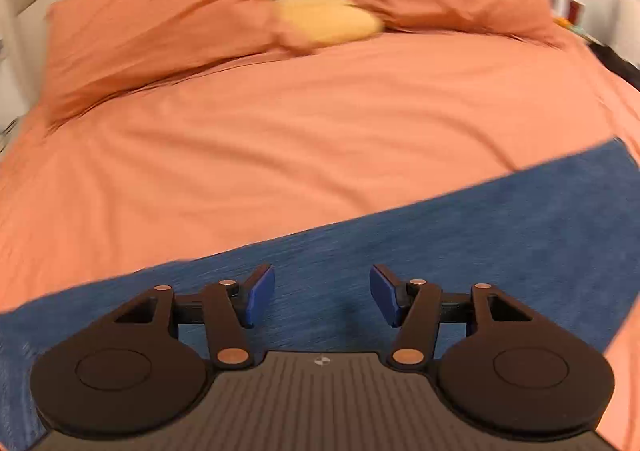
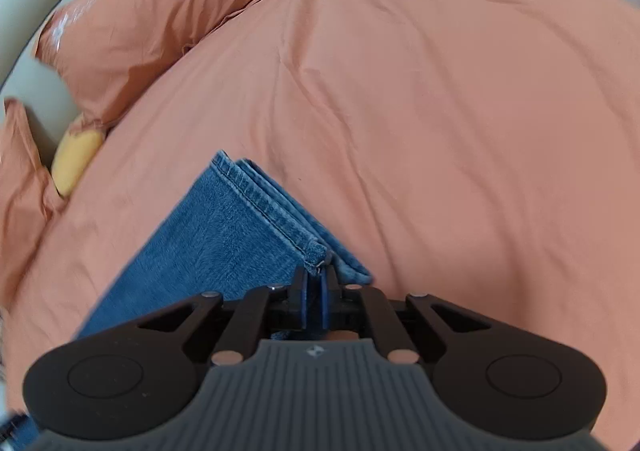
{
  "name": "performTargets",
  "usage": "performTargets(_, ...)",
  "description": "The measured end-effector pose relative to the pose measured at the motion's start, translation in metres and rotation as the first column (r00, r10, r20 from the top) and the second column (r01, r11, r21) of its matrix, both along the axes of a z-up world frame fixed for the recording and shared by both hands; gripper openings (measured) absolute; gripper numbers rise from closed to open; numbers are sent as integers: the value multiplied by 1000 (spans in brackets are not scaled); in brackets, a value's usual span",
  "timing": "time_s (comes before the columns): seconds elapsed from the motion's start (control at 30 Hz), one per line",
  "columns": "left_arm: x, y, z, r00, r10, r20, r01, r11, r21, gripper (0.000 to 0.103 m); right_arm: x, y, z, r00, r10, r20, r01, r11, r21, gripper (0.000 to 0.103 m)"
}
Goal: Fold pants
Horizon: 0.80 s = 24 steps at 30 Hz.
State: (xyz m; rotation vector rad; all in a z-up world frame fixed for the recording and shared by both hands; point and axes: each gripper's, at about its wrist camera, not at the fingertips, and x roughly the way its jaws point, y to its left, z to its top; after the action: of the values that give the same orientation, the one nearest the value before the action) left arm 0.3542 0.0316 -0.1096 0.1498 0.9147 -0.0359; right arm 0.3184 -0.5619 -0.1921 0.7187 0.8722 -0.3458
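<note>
- Gripping the hem corner of the jeans (image 2: 224, 235), the right claw (image 2: 314, 283) is clenched on the denim just ahead of its tips; the legs lie stacked on the bed (image 2: 460, 123).
- Hovering released, the left claw (image 1: 322, 297) has nothing between its pads; blue denim (image 1: 440, 235) stretches across beneath and ahead of it.
- Only a small bite of hem sits in the right claw, so I judge a fast pull could slip it free.
- One layer may be held, letting the lower leg lag and skew the fold.
- Blur hides the denim edge from the left claw, risking a grab of the bedsheet too.
</note>
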Motion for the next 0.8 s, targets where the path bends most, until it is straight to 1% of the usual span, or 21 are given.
performTargets(0.03, 4, -12, -3, 999, -31, -10, 31, 1000, 1, 60, -1, -2, -4, 1000, 8, -5, -8, 1000, 2, 0)
performTargets(0.1, 10, -35, -8, 996, -88, -31, 88, 996, -6, 56, -1, -7, -16, 1000, 4, -9, -3, 999, 40, 0)
performTargets(0.2, 22, -68, -17, 984, -167, -57, 167, 986, -16, 55, -5, -9, -15, 999, 29, 27, -30, 998, 47, 2)
performTargets(0.23, 24, -78, -21, 978, -197, -65, 196, 980, -16, 55, -10, -9, -13, 999, 32, 39, -34, 998, 45, 8)
performTargets(0.27, 28, -88, -25, 972, -223, -70, 222, 975, -11, 55, -15, -9, -10, 998, 33, 50, -36, 998, 45, 19)
performTargets(0.3, 30, -96, -30, 967, -243, -76, 243, 970, -4, 55, -20, -9, -9, 997, 36, 65, -40, 998, 53, 28)
performTargets(0.33, 35, -104, -36, 963, -257, -83, 259, 966, 4, 55, -25, -10, -8, 996, 34, 77, -39, 997, 62, 39)
performTargets(0.4, 43, -118, -45, 956, -278, -93, 280, 960, 7, 52, -32, -14, -15, 997, 21, 79, -29, 994, 102, 38)
performTargets(0.5, 59, -135, -55, 954, -285, -98, 286, 958, 2, 51, -37, -24, -34, 995, -32, 92, 11, 977, 212, 37)
performTargets(0.53, 66, -140, -58, 954, -285, -99, 286, 958, 2, 51, -39, -26, -39, 993, -46, 105, 20, 971, 239, 37)
performTargets(0.6, 76, -149, -65, 953, -284, -107, 285, 959, -5, 46, -38, -28, -47, 987, -74, 144, 30, 957, 289, 38)
performTargets(0.63, 83, -153, -69, 953, -283, -110, 284, 959, -6, 45, -37, -30, -51, 983, -90, 160, 36, 948, 316, 37)
performTargets(0.7, 94, -160, -75, 954, -278, -109, 280, 960, 5, 42, -35, -33, -60, 977, -123, 174, 52, 930, 363, 32)
performTargets(0.77, 102, -166, -80, 956, -276, -103, 278, 960, 14, 42, -32, -35, -69, 973, -143, 183, 60, 915, 399, 24)
performTargets(0.8, 106, -168, -83, 956, -278, -98, 281, 960, 16, 39, -32, -37, -73, 970, -149, 191, 59, 909, 412, 23)
